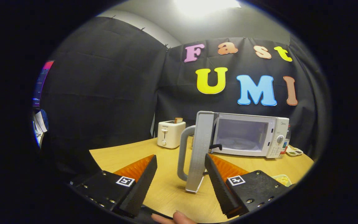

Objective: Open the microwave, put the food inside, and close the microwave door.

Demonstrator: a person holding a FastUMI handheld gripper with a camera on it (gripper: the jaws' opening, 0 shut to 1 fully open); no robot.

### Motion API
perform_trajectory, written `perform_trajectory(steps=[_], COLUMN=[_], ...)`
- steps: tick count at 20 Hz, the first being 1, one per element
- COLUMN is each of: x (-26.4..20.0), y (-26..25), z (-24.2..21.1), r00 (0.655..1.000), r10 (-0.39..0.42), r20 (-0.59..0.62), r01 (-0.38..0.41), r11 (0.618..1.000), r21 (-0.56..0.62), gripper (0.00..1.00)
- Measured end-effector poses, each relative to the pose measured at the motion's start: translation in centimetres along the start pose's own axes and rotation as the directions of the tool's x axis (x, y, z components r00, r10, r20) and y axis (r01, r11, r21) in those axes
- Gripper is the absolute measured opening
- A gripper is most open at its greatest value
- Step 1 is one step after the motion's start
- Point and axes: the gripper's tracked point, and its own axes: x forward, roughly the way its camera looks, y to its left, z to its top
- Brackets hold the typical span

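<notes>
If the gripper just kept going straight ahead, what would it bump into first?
Probably the open microwave door. It stands edge-on just ahead of the open gripper, nearer its right finger, with the handle on the side facing the toaster. Depth is hard to judge, so it might slip past the handle.

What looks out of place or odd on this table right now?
Nothing spilled or damaged. The microwave stands with its door swung wide open, edge-on just ahead of the open gripper, cavity empty. A slice of bread sticks up from the toaster, which is normal.
</notes>
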Motion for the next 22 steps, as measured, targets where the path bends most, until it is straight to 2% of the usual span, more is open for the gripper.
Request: perform_trajectory(steps=[3,7,10,14,22], x=[-1.6,-3.7,-5.2,-6.3,-5.9], y=[-3.7,-11.2,-16.9,-22.4,-26.9], z=[-0.8,-3.7,-6.3,-9.5,-14.6], r00=[0.999,0.985,0.957,0.919,0.863], r10=[-0.035,-0.162,-0.267,-0.349,-0.39], r20=[-0.015,-0.064,-0.114,-0.182,-0.321], r01=[0.035,0.16,0.264,0.35,0.419], r11=[0.999,0.986,0.964,0.936,0.908], r21=[0.006,-0.034,-0.046,-0.024,0.021], gripper=[0.93,0.93,0.94,0.94,0.94])
